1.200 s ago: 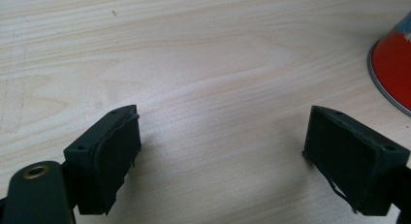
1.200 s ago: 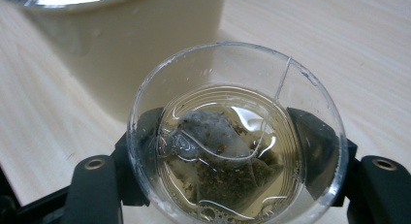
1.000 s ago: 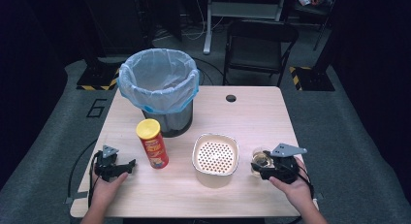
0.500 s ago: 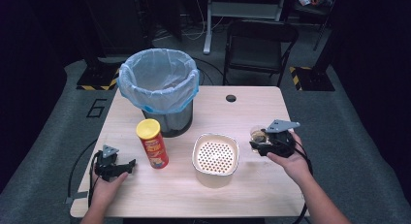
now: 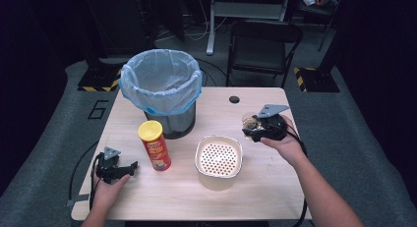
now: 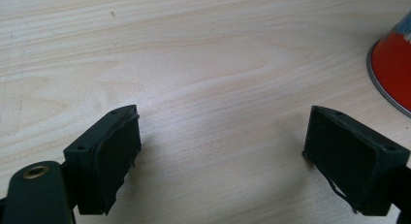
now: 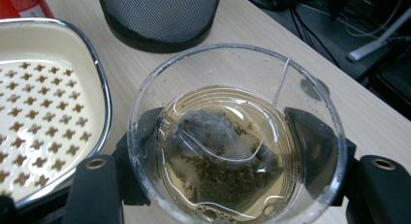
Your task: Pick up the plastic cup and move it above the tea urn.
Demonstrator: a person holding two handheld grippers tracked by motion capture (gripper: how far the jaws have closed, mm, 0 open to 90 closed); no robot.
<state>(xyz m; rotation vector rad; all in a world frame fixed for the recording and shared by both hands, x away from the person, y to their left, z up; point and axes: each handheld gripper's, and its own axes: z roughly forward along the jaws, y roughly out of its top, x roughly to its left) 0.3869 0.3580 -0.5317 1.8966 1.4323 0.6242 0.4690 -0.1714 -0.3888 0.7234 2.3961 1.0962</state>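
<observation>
Right gripper view — glass cup (image 7: 237, 136) clamped between right tongs (image 7: 232, 151), upright

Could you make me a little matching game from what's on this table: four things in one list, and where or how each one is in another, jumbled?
Things:
1. glass cup
2. red can
3. waste bin
4. perforated dish

States:
A. lined with a pale blue bag
B. clamped between the right gripper jaws, tea bag inside
C. cream, lying between the can and the cup
D. upright, yellow lid, near the open left gripper

Pairs: 1-B, 2-D, 3-A, 4-C
</observation>
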